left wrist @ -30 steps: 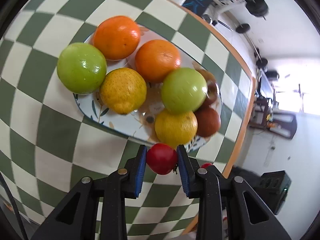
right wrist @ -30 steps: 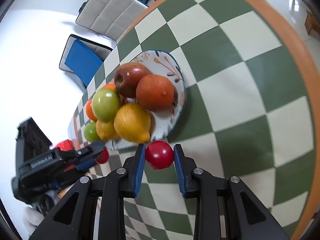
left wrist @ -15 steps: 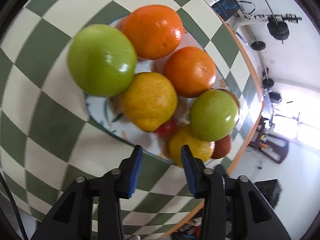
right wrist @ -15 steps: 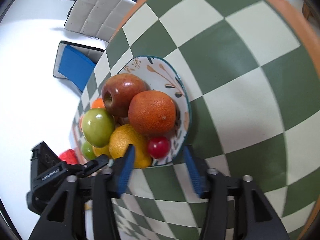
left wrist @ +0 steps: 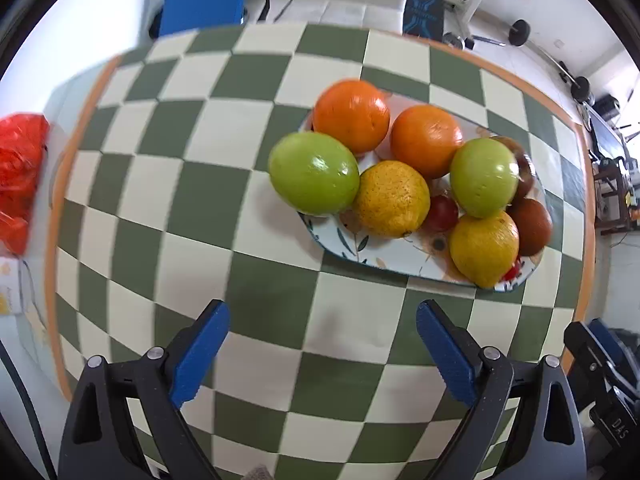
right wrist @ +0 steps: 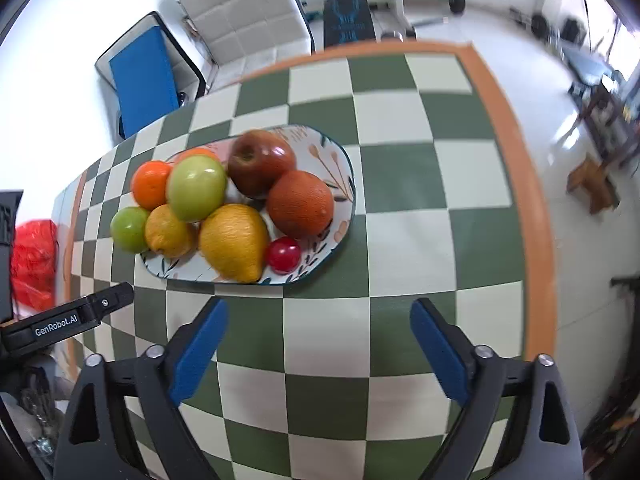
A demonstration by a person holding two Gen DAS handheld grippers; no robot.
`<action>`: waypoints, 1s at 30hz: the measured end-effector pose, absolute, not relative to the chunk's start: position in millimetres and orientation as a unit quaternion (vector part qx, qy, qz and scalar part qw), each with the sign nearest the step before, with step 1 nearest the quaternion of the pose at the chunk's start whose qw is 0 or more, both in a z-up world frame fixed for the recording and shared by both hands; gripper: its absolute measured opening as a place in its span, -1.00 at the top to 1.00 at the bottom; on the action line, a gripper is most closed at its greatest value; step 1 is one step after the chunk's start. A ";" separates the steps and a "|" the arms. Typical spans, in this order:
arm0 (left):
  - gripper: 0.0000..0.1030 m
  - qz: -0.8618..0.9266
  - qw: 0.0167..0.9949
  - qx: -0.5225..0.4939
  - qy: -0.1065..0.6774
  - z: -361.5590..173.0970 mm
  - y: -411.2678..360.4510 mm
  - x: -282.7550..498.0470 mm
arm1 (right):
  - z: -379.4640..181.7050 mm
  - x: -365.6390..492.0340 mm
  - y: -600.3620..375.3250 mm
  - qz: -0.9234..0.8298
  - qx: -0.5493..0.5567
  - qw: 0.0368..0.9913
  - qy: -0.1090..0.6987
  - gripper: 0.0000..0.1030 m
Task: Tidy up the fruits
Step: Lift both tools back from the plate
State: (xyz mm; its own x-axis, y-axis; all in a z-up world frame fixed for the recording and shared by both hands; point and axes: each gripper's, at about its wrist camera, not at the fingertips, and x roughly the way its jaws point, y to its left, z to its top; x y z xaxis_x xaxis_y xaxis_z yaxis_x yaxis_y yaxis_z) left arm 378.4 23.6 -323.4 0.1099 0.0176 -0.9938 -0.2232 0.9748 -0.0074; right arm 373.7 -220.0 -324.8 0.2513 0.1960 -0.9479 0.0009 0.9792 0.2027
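Left tool (left wrist: 322, 338) agape, fruit on plate (left wrist: 384, 258)

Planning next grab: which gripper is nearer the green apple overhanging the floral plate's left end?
Left. The open left gripper points straight at the glossy green apple; the open right gripper fronts the floral plate's other end, apple off to its left.

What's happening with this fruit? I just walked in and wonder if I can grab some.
A person is sorting fruit onto a plate with two handheld grippers. Right now the left gripper and right gripper are both open, holding nothing, over the checked table in front of the plate. The plate is piled with oranges, lemons, green apples, a red apple and a small red fruit near its front rim.
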 end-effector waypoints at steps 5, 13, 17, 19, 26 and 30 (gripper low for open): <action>-0.86 0.070 0.769 -0.054 0.633 -288.9 15.9 358.8 | -287.5 347.9 -216.5 0.045 0.054 0.813 0.579 -0.87; -0.86 0.054 0.802 -0.036 0.594 -239.8 12.9 337.1 | -233.6 313.1 -214.6 0.029 0.051 0.840 0.540 -0.87; -0.86 0.054 0.825 -0.023 0.563 -207.4 10.3 318.0 | -199.9 288.6 -215.7 0.020 0.049 0.858 0.512 -0.87; -0.86 0.051 0.834 -0.019 0.549 -190.4 9.0 306.1 | -184.6 275.2 -216.3 0.015 0.047 0.864 0.500 -0.87; -0.86 0.037 0.861 -0.015 0.507 -138.6 6.3 265.1 | -126.4 223.2 -214.0 0.013 0.032 0.889 0.457 -0.87; -0.86 0.026 0.872 -0.019 0.489 -112.7 4.5 243.8 | -94.2 196.2 -211.0 0.021 0.027 0.900 0.435 -0.87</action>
